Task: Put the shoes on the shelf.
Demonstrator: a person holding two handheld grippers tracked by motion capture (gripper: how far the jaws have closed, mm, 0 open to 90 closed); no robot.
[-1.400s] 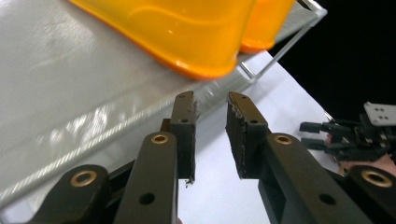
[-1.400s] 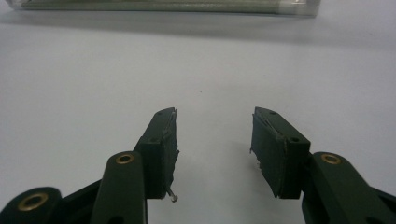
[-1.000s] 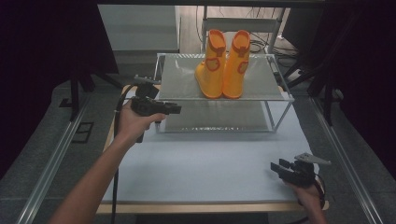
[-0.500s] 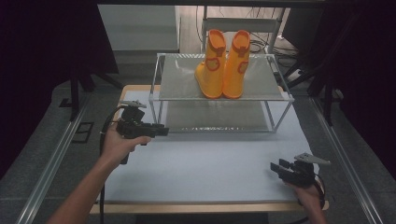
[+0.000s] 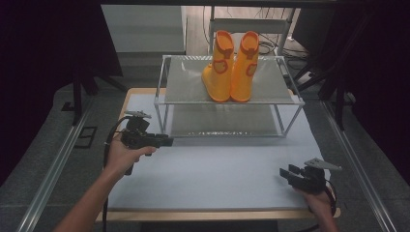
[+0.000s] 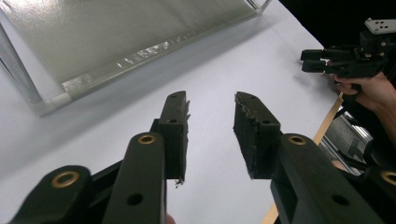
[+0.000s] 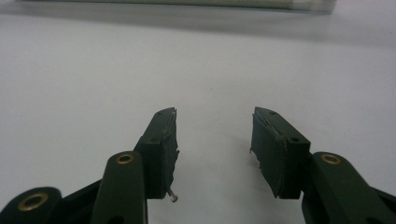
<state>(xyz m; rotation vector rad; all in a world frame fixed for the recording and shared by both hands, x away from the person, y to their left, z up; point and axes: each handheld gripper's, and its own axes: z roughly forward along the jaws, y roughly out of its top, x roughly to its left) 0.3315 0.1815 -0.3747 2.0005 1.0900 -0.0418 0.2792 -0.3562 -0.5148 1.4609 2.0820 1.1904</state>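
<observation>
Left hand-held gripper (image 5: 167, 141), at the frame's left, jaws just opening and empty, right hand-held gripper (image 5: 285, 173) likewise released: keep both clear of the orange rubber boots (image 5: 231, 67) upright on the wire rack (image 5: 183, 92), upper centre.

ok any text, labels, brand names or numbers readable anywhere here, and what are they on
None can be read in any view.
Orange boots: round patches on the sides, no legible writing.
Metal rack: no label.
Left tongs and right tongs: plain black, no markings.
</observation>
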